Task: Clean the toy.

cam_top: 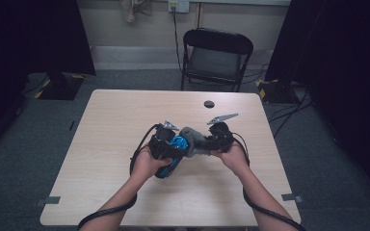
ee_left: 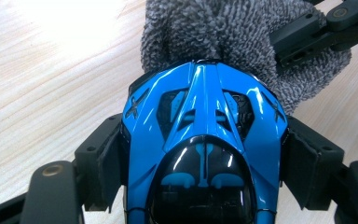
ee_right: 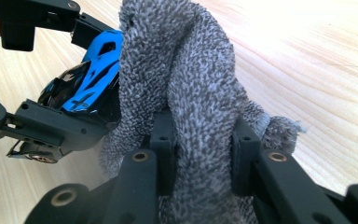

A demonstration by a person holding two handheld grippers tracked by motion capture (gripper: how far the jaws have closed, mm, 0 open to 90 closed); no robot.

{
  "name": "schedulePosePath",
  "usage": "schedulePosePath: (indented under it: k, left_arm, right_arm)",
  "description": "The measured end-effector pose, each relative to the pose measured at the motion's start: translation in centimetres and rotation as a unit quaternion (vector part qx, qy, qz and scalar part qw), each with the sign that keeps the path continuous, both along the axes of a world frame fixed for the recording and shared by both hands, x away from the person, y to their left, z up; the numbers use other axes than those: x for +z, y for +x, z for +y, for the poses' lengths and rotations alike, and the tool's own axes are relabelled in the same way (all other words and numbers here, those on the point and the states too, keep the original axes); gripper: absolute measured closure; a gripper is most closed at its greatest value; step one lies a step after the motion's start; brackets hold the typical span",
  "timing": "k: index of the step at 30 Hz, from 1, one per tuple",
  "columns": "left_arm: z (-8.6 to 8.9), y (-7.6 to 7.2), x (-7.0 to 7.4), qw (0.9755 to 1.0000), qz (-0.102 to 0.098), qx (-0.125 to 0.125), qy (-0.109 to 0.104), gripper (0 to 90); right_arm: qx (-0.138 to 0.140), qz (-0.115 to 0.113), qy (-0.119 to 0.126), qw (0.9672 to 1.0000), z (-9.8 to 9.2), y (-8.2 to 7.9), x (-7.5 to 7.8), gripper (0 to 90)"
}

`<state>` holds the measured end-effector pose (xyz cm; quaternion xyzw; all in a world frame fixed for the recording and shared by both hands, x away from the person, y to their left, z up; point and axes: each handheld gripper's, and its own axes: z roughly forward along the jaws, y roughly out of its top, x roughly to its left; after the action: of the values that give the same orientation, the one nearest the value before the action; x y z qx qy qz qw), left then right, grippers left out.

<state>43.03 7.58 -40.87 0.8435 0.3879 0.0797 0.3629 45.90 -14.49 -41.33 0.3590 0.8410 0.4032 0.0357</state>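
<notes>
A person stands at the near side of a light wooden table (cam_top: 125,110) and holds one pair of tongs in each hand, both close together a little below the middle of the high view.

The left gripper (cam_top: 169,144) has its two black jaws closed on a shiny blue and black toy car (ee_left: 204,140). In the left gripper view the car sits in the lower centre of the frame, and the pads (ee_left: 109,163) press against its two sides, so the jaws stand partly open, as wide as the car body. The nose of the car points to the top of that frame and touches a grey cloth (ee_left: 214,42).

The right gripper (cam_top: 211,139) is closed tight on this same grey terry cloth (ee_right: 191,107). In the right gripper view the cloth rises from between the two jaws in the lower centre and folds over to the upper left, where it lies against the blue car (ee_right: 91,79). There the left gripper is seen at the left edge, clamped around the car.

In the high view the cloth (cam_top: 195,139) is between the two grippers, just above the table surface. A black folding chair (cam_top: 216,57) stands behind the table at the top centre, and a small dark round spot (cam_top: 209,104) is on the far part of the table.
</notes>
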Motion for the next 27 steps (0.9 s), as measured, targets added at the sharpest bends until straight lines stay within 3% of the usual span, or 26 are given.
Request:
schedulePosePath:
  k: [27]
  left_arm:
    - [-0.40,0.04,0.52,1.0000,-0.003,0.004,-0.001,24.7]
  right_arm:
    - [-0.005,0.004,0.005,1.0000,0.10,0.06,-0.15,69.4]
